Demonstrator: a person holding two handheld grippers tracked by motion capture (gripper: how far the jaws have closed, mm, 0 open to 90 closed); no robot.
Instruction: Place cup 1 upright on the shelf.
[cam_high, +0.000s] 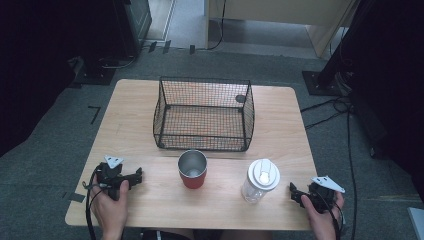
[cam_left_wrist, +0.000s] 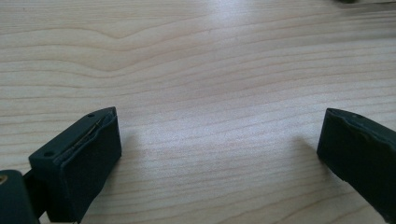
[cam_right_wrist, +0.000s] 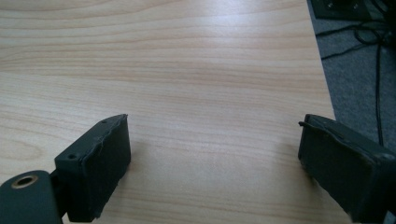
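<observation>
- Sitting at 12 o'clock on the wooden table (cam_high: 135, 125) is a black wire basket (cam_high: 204, 114), nothing in it as far as I can see.
- Just in front of the basket, dead centre, there's a red cup (cam_high: 192, 169) with a shiny metal inside, standing upright.
- At 3 o'clock from the cup, a little apart, is a clear bottle (cam_high: 260, 180) with a white lid.
- Left gripper (cam_high: 131, 178) is down at 8 o'clock, held in a hand (cam_high: 111, 206), jaws spread wide over bare wood, gripping nothing.
- Right gripper (cam_high: 298, 194) sits at 4 o'clock near the table's edge, jaws also wide apart and holding nothing.
</observation>
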